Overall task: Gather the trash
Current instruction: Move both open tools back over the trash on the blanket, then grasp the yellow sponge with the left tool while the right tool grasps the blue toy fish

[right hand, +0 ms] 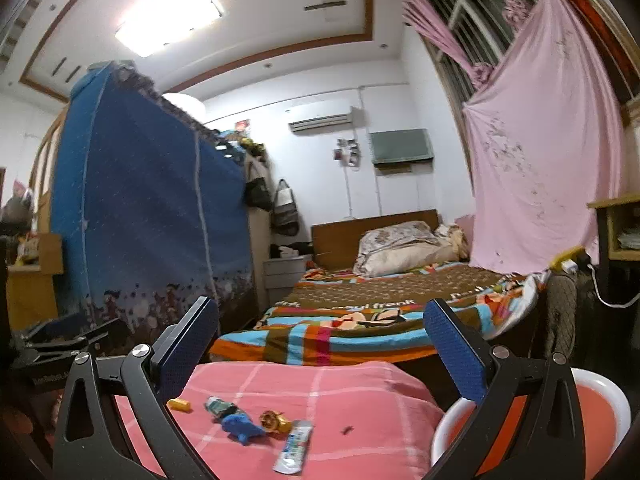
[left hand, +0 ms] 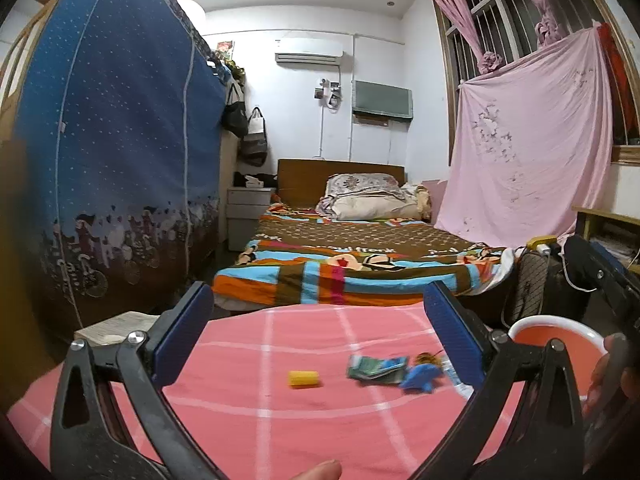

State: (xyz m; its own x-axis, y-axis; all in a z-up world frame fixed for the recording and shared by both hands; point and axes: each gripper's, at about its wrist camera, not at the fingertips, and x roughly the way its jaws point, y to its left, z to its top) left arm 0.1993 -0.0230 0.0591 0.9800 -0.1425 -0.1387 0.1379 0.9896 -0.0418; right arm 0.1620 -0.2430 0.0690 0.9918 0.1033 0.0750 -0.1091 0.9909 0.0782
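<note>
Right wrist view: both tongs, left (left hand: 318, 312) and right (right hand: 320, 328), hang spread and empty over littered wrappers (right hand: 294, 446) beside the bin (right hand: 600, 420); flimsy scraps may slip.

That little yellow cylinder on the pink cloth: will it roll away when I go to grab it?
The yellow cylinder lies on its side, so a nudge across its axis probably rolls it. The soft pink cloth should slow it. It looks small and light; close squarely on it.
</note>
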